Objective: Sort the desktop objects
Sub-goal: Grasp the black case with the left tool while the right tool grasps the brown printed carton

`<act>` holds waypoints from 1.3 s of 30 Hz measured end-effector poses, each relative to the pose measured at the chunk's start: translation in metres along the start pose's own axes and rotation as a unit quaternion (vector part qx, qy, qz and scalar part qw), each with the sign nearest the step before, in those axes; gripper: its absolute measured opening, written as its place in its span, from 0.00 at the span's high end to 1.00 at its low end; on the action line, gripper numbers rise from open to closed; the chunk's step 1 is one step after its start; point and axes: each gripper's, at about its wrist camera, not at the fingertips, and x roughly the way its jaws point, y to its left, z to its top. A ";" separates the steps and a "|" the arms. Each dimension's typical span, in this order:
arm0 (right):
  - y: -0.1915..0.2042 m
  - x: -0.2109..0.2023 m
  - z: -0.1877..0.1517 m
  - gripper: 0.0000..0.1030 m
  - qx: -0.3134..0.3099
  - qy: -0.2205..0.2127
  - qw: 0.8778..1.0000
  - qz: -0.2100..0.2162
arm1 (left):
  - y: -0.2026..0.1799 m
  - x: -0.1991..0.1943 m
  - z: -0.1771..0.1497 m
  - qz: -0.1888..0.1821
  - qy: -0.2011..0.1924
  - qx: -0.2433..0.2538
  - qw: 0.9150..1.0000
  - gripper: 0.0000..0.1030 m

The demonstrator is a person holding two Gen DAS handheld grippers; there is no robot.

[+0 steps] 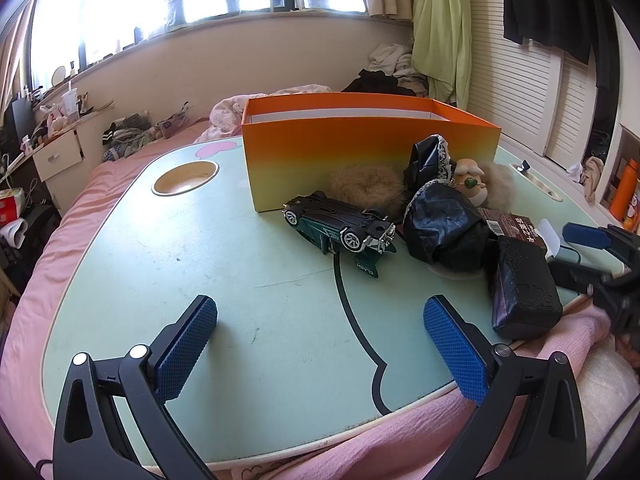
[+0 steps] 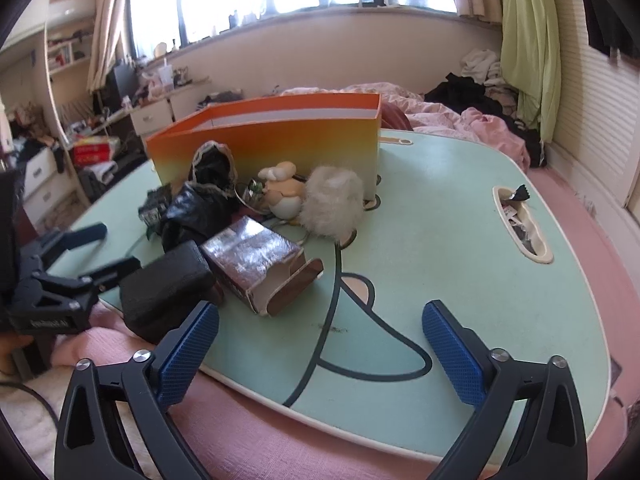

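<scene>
Clutter is sitting in a loose pile on the mint-green table (image 1: 160, 264), pressed up against the near wall of the orange box (image 1: 360, 140) that is presumably waiting to receive it. The left hand-held gripper (image 1: 320, 344) is hovering over bare tabletop with its jaws spread wide and nothing between them; the right hand-held gripper (image 2: 320, 344) is likewise gaping empty above the table's near edge.

The upside-down toy car (image 1: 340, 230) is lying ahead of the left hand-held gripper and slightly to its right, its long axis running crosswise, wheels up. The black pouch (image 2: 168, 292) is resting at the table's near edge, just beside the right gripper's left finger (image 2: 188, 356), with the torn brown carton (image 2: 260, 264) touching it and lying ahead-left of the right jaws, its open end facing them. Behind these, the crumpled black bag (image 2: 192, 212), a small figurine (image 2: 284, 196) and a white fluffy ball (image 2: 332, 204) are crowding the box wall.

Judging by position, the left hand is nearer the car, the right nearer pouch and carton.
</scene>
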 end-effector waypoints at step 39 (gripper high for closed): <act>0.026 0.028 0.017 0.82 -0.039 -0.001 0.997 0.067 | 0.000 -0.005 -0.002 0.006 -0.009 -0.006 1.000 0.00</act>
